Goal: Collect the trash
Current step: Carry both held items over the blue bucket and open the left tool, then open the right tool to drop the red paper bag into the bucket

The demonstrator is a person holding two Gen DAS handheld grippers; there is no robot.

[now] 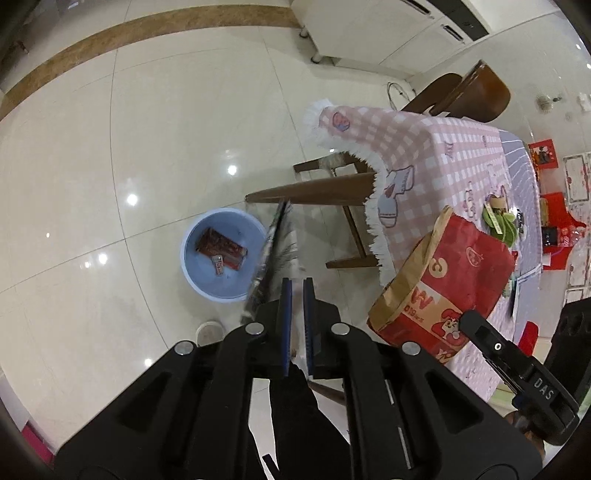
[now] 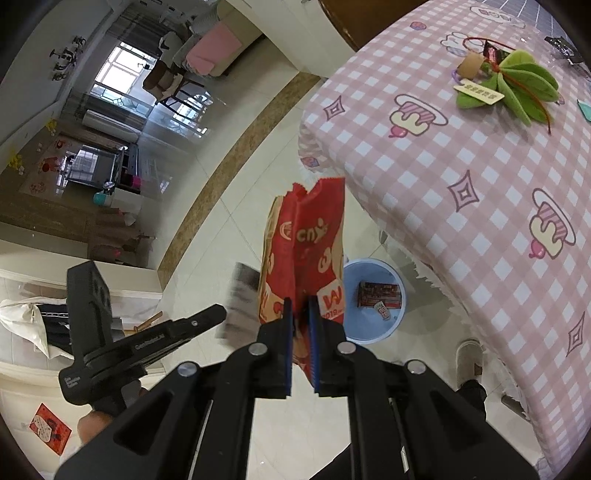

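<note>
From my left gripper (image 1: 297, 286) I look steeply down: its blue-padded fingers (image 1: 285, 314) stand nearly closed on a silvery foil wrapper (image 1: 275, 254) sticking up to their left. Beyond it a pale blue bin (image 1: 192, 266) sits on the tiled floor (image 1: 110, 147), holding a dark red packet (image 1: 221, 248). To the right, my right gripper (image 1: 480, 332) carries a red paper bag (image 1: 443, 280) beside the checked-cloth desk (image 1: 436, 155).

Glossy cream tiled floor (image 1: 110, 147) with brown border strip (image 1: 129, 29), pink-checked tablecloth (image 2: 480, 184), bright window (image 2: 118, 66).
</note>
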